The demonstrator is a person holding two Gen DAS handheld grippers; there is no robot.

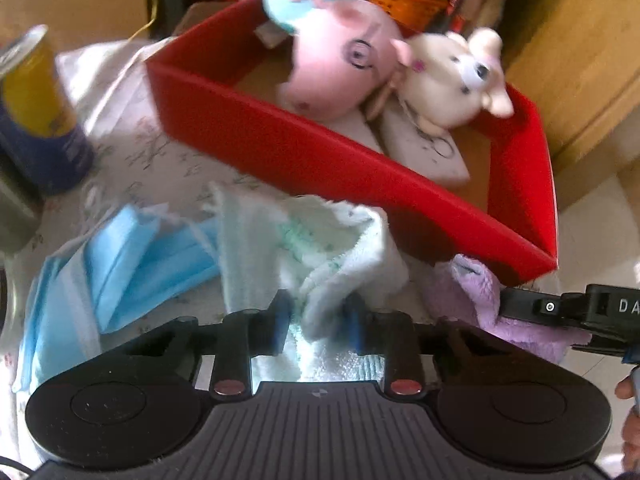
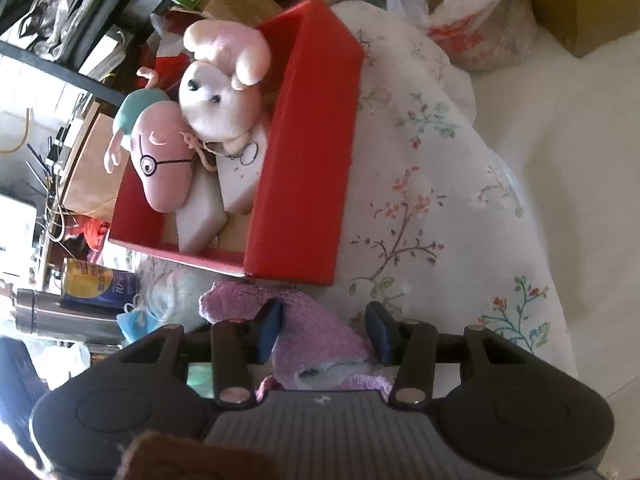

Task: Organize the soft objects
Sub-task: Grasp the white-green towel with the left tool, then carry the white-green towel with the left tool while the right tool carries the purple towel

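Soft objects split between red box (image 1: 320,160) and the floral-cloth tabletop (image 2: 420,200). Pink pig plush w/ glasses (image 1: 340,64) and white bunny plush (image 1: 448,76) sit inside box, upper centre of left wrist view, touching each other, resting on two white pads (image 1: 424,152). Pig's teal body blurred, partly cut off at top edge.

Pale green towel (image 1: 316,248) lies centre frame, just in front of box wall. Left gripper (image 1: 316,320): fingers narrow, pinching a fold of towel; lower part of towel hidden behind gripper body. Blue face masks (image 1: 120,264) lower left, beside towel, touching it.

Purple cloth (image 2: 304,328) at lower centre of right wrist view, near box corner. Right gripper (image 2: 324,330): fingers apart, cloth between them, left pad against it; contact on the right pad unclear, so can't tell if gripped. Cloth's near end hidden under gripper.

Yellow/blue can (image 1: 40,112) at left edge, blurred, label unreadable. Steel flask (image 2: 64,316) lying at left edge of right wrist view, cut off. Background clutter too blurred to ID.
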